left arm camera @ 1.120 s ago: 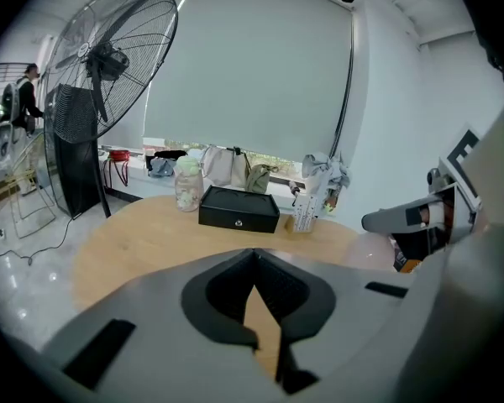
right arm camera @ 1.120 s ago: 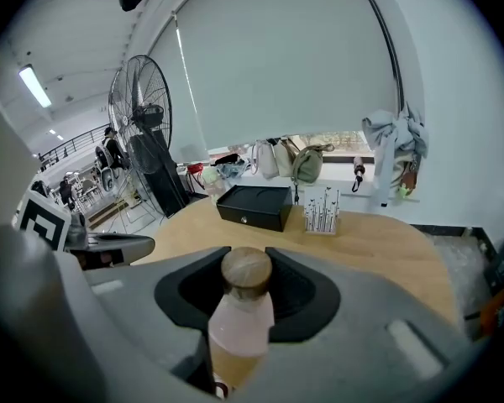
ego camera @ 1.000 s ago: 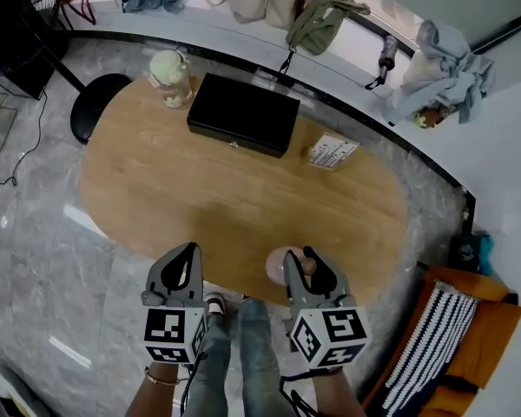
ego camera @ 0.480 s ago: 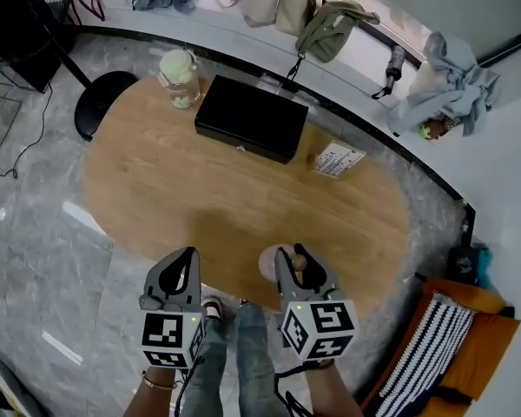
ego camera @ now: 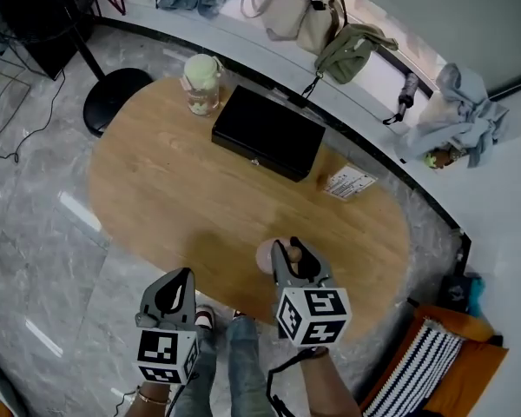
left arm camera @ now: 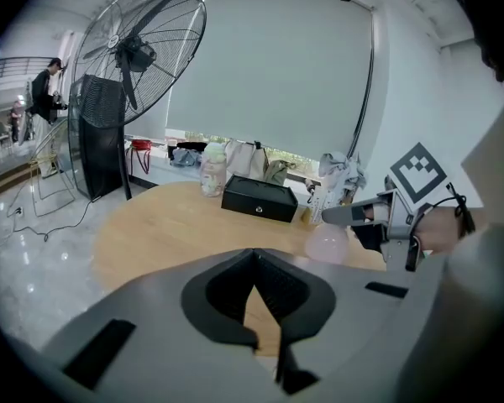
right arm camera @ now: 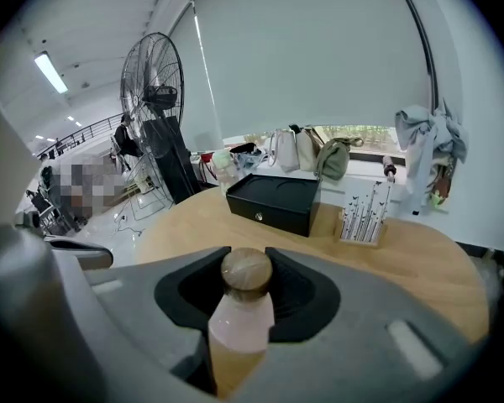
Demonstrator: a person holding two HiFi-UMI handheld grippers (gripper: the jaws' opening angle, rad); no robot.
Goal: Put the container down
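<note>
Oval wood table (ego camera: 182, 198) on grey marble floor (ego camera: 35, 233). Toward the far edge, black box (ego camera: 269, 134), lid shut. Jar (ego camera: 201, 85) just beside its left end, card pack (ego camera: 349, 182) off its right end, apart. Beyond, along the sill (ego camera: 373, 72): bags (ego camera: 286, 11), umbrella (ego camera: 405, 99), cloth heap (ego camera: 460, 120). Left of the table, standing fan (left arm camera: 140, 49).

Soft, even light fills the scene, with pale glare streaks on the floor (ego camera: 74, 211) at the head view's left. Both gripper views bend strongly and darken toward their corners; in the right one a ceiling lamp (right arm camera: 49, 72) glows upper left.
</note>
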